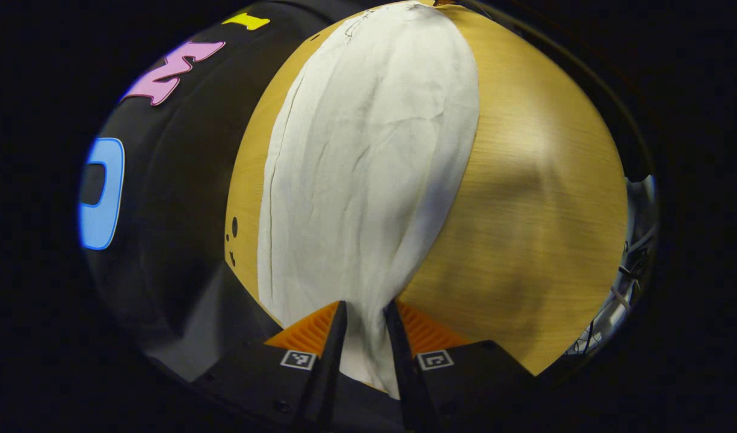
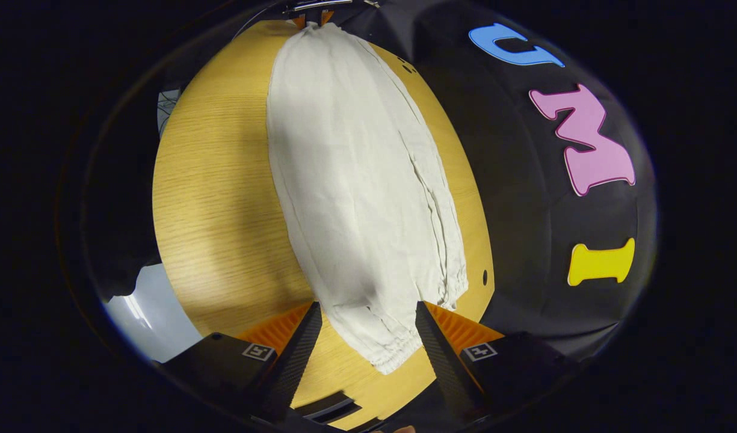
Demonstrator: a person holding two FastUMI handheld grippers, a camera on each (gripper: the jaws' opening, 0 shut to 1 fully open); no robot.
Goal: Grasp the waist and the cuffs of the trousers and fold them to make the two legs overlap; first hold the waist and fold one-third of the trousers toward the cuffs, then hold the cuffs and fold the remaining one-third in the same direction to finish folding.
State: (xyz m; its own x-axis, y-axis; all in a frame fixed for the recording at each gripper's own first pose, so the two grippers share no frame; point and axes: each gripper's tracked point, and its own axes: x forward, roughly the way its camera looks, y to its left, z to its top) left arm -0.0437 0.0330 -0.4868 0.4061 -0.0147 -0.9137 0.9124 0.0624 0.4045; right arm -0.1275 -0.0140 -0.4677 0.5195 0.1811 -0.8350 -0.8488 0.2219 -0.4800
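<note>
We see the white trousers (image 1: 368, 162) lying lengthwise on the wooden table (image 1: 536, 198), legs overlapped. Left gripper (image 1: 366, 310): fingers nearly together, pinching bunched waist fabric btwn them. Right gripper (image 2: 368, 313): fingers spread either side of the elastic cuffs (image 2: 398, 349), not pressing on them.

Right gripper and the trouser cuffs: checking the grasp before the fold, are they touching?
Apart. In the right gripper view the right gripper stands open, and bare table shows between each finger and the cuffs.
</note>
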